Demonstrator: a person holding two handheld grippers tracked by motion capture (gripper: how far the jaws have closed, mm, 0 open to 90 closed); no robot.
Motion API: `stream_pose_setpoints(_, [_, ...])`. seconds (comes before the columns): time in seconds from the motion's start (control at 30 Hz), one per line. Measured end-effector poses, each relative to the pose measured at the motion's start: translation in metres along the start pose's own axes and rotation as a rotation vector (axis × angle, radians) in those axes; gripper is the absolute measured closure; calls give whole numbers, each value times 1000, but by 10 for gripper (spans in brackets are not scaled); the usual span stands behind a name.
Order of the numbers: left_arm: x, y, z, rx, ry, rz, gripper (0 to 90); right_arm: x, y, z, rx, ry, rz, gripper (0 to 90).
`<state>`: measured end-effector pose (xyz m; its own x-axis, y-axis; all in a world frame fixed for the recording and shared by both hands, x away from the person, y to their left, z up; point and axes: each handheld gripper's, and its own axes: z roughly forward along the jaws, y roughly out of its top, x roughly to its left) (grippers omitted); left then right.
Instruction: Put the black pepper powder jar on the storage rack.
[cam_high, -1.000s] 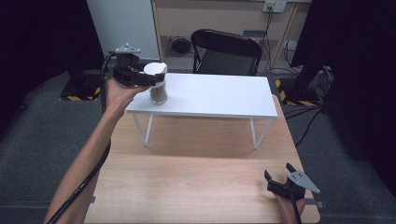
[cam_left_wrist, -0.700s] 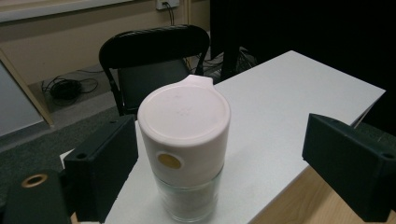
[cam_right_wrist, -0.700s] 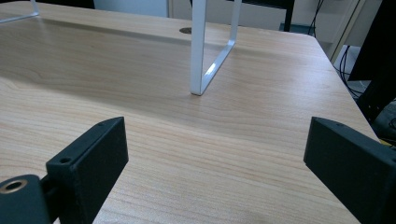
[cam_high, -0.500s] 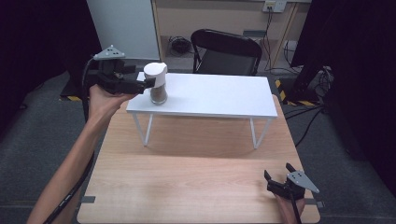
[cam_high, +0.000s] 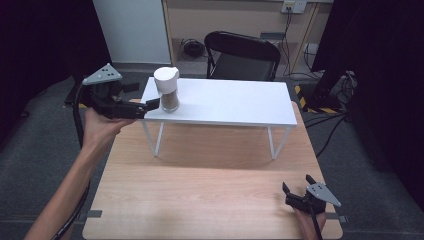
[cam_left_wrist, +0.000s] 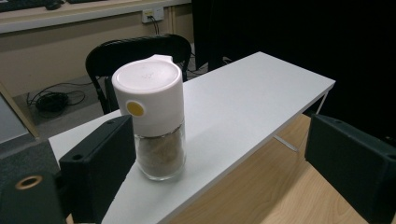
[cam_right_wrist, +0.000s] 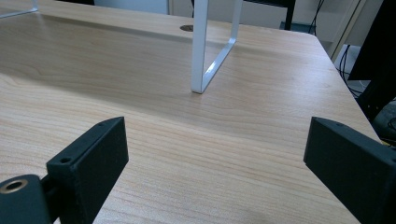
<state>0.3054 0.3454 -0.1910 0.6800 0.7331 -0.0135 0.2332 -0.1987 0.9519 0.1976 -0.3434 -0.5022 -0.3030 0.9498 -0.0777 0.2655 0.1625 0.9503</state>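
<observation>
My left gripper (cam_high: 145, 106) hangs off the left end of the white raised shelf (cam_high: 235, 102), its jaws spread wide and clamped on nothing. Just ahead of it stands the glass spice jar with a white cap and a yellow dot (cam_left_wrist: 153, 121), upright on the near left corner of that shelf. In the left gripper view the jar sits close beside my left jaw; I cannot tell whether the two touch. The other jaw is well apart from it, out over the shelf's front edge. From the high view one jaw tip reaches just beside the jar's (cam_high: 167, 89) base.

Beyond the jar, past the shelf's far edge, a black folding chair (cam_high: 243, 56) stands on the grey floor, with cables coiled against the wall behind it. The shelf top to the right of the jar is bare.

My right gripper (cam_high: 297, 189) rests low at the near right corner of the light wooden counter (cam_high: 210, 185), jaws also wide apart and holding nothing. Ahead of it in the right gripper view stands the shelf's white metal leg (cam_right_wrist: 212, 44), well apart from the jaws, with wood grain between them. A small dark round hole (cam_right_wrist: 186, 28) shows in the counter farther on, beside that leg.
</observation>
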Motion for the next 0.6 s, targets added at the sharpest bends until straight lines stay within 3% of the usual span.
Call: stream_pose_setpoints(0.6, [-12, -11, -30, 5, -1, 31, 78, 1, 1, 0, 5, -2, -4, 65])
